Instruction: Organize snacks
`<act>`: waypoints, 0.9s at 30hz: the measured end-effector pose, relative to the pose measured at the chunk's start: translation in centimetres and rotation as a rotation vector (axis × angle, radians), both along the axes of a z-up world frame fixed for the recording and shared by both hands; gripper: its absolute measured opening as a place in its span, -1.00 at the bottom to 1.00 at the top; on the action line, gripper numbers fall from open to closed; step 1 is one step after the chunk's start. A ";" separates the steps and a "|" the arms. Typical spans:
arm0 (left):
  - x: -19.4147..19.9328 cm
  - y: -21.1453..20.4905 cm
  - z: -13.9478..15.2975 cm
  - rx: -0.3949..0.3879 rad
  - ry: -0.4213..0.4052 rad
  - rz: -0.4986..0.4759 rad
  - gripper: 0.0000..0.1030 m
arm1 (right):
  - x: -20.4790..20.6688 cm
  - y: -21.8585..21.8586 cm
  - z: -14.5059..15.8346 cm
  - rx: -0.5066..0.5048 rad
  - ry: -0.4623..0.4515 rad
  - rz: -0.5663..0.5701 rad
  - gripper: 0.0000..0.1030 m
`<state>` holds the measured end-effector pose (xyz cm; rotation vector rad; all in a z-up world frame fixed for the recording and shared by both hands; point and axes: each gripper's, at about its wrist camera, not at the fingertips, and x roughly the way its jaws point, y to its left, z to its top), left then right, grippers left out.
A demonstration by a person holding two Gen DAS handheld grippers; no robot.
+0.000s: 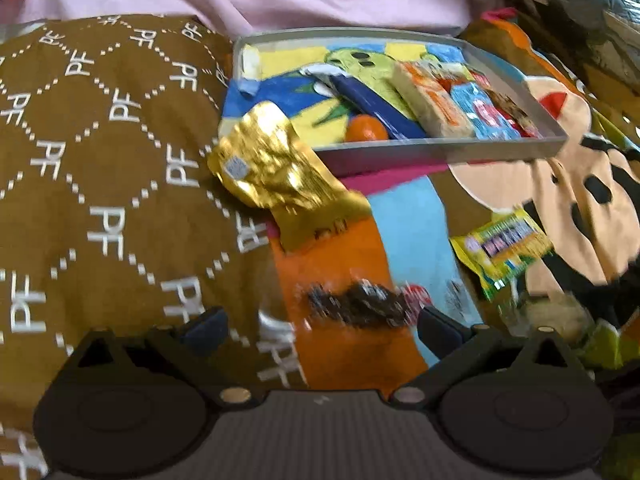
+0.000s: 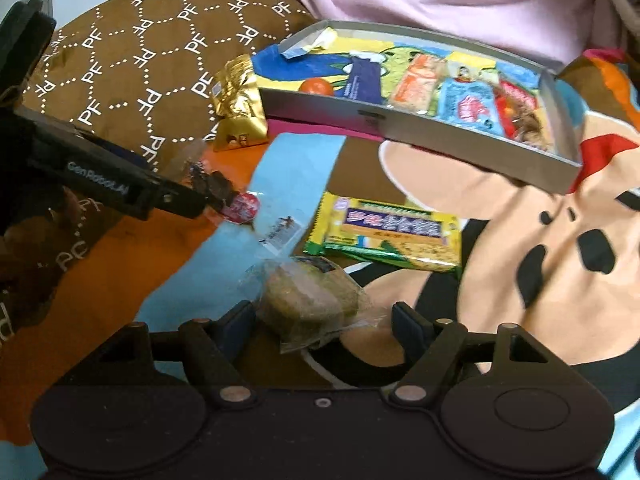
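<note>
Left wrist view: we see one left gripper point(image 1: 320, 330) with its jaws spread wide, a blurry dark-wrapped snack point(image 1: 360, 306) between the tips; we can't tell if the pads press on it.
Snack count, left view: one gold foil packet point(image 1: 276, 172) ahead of the gripper, leaning on the tray's near left corner; one yellow-green packet point(image 1: 506, 246) ahead and to the right.
Tray, left view: one grey tray point(image 1: 432, 154) further ahead, with roughly five or six snacks inside, mostly packed to its right end, plus one orange ball point(image 1: 366, 128) by the near wall.
Room, left view: we've got open blanket between the gripper and the tray's near edge; the brown pillow point(image 1: 100, 140) fills the left side.

Right wrist view: one right gripper point(image 2: 324, 320), jaws partly open around one clear-wrapped greenish cake point(image 2: 312, 300); the left pad is at the wrapper, the right pad stands apart, so nothing is gripped.
Snack count, right view: one yellow-green packet just ahead, one gold packet far ahead-left, one dark snack at the left gripper's tip.
Edges, right view: the tray's near right corner overhangs the blanket, ahead-right of us, with free space in the tray's left half.
</note>
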<state>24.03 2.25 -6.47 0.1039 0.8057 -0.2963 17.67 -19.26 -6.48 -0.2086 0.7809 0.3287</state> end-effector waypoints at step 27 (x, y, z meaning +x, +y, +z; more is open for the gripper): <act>-0.7 -0.6 0.6 -0.006 0.172 -0.217 0.99 | -0.1 -0.3 0.3 -0.033 0.059 0.046 0.53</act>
